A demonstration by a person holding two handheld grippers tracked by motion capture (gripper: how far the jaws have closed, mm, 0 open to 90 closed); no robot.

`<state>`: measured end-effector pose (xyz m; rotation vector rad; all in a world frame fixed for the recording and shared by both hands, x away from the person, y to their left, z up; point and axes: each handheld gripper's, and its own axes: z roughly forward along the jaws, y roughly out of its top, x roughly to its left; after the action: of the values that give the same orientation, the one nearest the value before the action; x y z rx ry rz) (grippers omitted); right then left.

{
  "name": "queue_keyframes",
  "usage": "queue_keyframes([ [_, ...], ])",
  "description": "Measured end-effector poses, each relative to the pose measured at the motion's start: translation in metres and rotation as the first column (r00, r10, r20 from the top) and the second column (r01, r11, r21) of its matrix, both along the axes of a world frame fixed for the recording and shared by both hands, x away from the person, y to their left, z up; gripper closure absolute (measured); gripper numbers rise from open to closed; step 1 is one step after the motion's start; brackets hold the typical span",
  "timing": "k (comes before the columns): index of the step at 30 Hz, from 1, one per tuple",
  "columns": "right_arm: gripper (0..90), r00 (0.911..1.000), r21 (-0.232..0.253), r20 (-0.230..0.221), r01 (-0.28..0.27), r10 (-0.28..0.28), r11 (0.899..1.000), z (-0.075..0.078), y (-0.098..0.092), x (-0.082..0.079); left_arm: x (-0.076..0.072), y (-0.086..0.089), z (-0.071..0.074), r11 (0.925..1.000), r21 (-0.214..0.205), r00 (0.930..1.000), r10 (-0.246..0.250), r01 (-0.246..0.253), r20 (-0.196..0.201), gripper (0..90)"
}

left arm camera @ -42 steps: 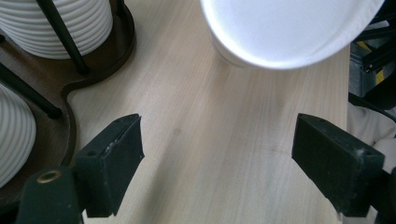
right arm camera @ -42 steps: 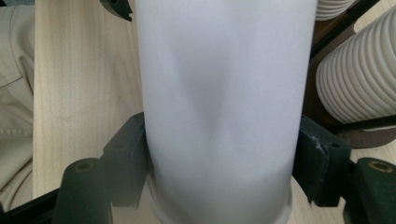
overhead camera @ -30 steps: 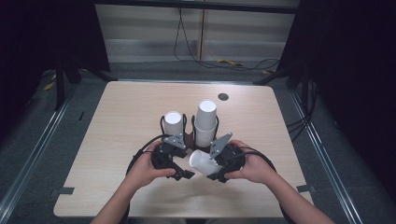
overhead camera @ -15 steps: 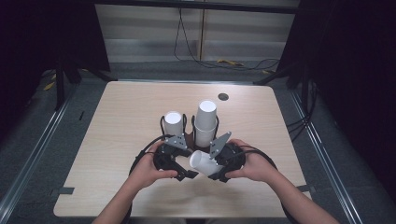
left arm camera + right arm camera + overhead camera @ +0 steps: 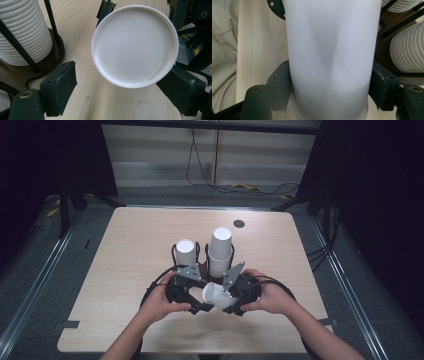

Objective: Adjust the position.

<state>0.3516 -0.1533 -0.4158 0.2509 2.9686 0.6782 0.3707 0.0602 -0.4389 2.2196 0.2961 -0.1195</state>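
cup handover between the two grippers, near the stacks

right gripper (image 5: 227, 301) is clamped on a single white cup (image 5: 216, 295), held on its side just above the table (image 5: 125, 245), in front of the two cup stacks (image 5: 219, 251) in their wire holders. in the right gripper view both pads press the cup wall (image 5: 329, 57). left gripper (image 5: 197, 302) has its jaws spread; in the left gripper view the cup's closed end (image 5: 135, 46) sits between them, pads not pressing. judged step: passing the cup across. next move likely calls for the left jaws to close on the cup before the right lets go.
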Motion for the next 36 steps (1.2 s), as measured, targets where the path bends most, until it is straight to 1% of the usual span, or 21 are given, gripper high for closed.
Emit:
queue_keyframes([
  [1,28.9,1.0,-0.003,-0.004,0.007,-0.007,1.0,0.0,0.0,0.0,0.0,0.0,0.0,1.0,-0.002,1.0,-0.003,0.003,-0.004,16.4],
  [5,28.9,1.0,-0.01,-0.004,0.001,-0.001,1.0,0.001,0.001,0.0,0.0,-0.001,-0.001,1.0,-0.007,1.0,-0.005,0.005,0.005,16.4],
  [6,28.9,1.0,-0.012,-0.004,0.0,0.0,1.0,0.001,0.001,0.0,0.0,-0.001,0.0,0.9999,-0.016,1.0,-0.003,0.003,0.006,16.4],
  [7,28.9,0.9999,-0.009,0.004,-0.014,0.014,1.0,0.001,0.002,0.001,0.0,-0.001,0.0,0.9998,-0.02,1.0,-0.003,0.003,0.008,16.4],
  [8,28.9,1.0,-0.014,-0.002,-0.005,0.005,1.0,0.002,0.002,0.0,0.0,-0.001,0.0,0.9999,-0.015,0.9999,-0.007,0.007,0.008,16.4],
  [11,28.9,1.0,-0.016,-0.004,-0.006,0.006,1.0,0.002,0.003,0.0,0.0,-0.001,0.001,0.9997,-0.021,0.9999,-0.009,0.009,0.006,16.4],
  [12,28.9,1.0,-0.022,0.0,-0.01,0.01,1.0,0.002,0.004,0.0,0.0,-0.002,0.0,0.9994,-0.034,1.0,-0.009,0.009,0.003,16.3],
  [16,28.9,0.9997,-0.021,0.001,-0.023,0.023,1.0,0.002,0.006,0.0,-0.001,-0.002,0.001,0.9993,-0.037,1.0,-0.006,0.006,0.006,16.3],
  [18,28.9,0.9998,-0.022,-0.005,-0.02,0.02,1.0,0.001,0.007,0.0,-0.001,-0.002,0.002,0.9986,-0.051,0.9999,-0.012,0.012,0.002,16.3],
  [22,28.8,0.9998,-0.023,-0.003,-0.022,0.022,0.999,0.002,0.008,0.001,-0.001,-0.002,0.003,0.9988,-0.046,0.9998,-0.018,0.018,0.011,16.9],
  [25,28.8,0.9995,-0.02,0.001,-0.033,0.033,0.999,0.001,0.009,0.001,-0.001,-0.003,0.003,0.9981,-0.057,0.9997,-0.022,0.023,0.008,17.1],
  [26,28.8,0.9996,-0.02,0.0,-0.028,0.028,0.999,0.001,0.01,0.001,-0.002,-0.003,0.003,0.998,-0.06,0.9997,-0.021,0.022,0.009,17.1],
  [28,28.7,0.9996,-0.015,-0.005,-0.027,0.027,1.0,0.001,0.011,0.0,-0.001,-0.003,0.004,0.9981,-0.055,0.9995,-0.027,0.028,0.014,17.7],
  [32,28.7,0.9994,-0.006,-0.003,-0.035,0.035,0.999,0.001,0.012,0.001,-0.003,-0.004,0.004,0.9978,-0.059,0.9995,-0.029,0.029,0.013,20.5],
  [33,28.7,0.9995,-0.008,-0.004,-0.033,0.033,0.999,0.001,0.013,0.0,-0.003,-0.004,0.004,0.9974,-0.065,0.9993,-0.031,0.033,0.019,21.4],
  [35,28.7,0.9994,-0.005,-0.008,-0.034,0.034,0.999,0.001,0.013,0.0,-0.002,-0.004,0.003,0.997,-0.068,0.9993,-0.035,0.036,0.011,22.9],
  [36,28.7,0.9994,-0.006,-0.006,-0.033,0.033,0.999,0.001,0.013,0.0,-0.002,-0.004,0.003,0.9969,-0.068,0.9991,-0.04,0.04,0.014,23.3],
])
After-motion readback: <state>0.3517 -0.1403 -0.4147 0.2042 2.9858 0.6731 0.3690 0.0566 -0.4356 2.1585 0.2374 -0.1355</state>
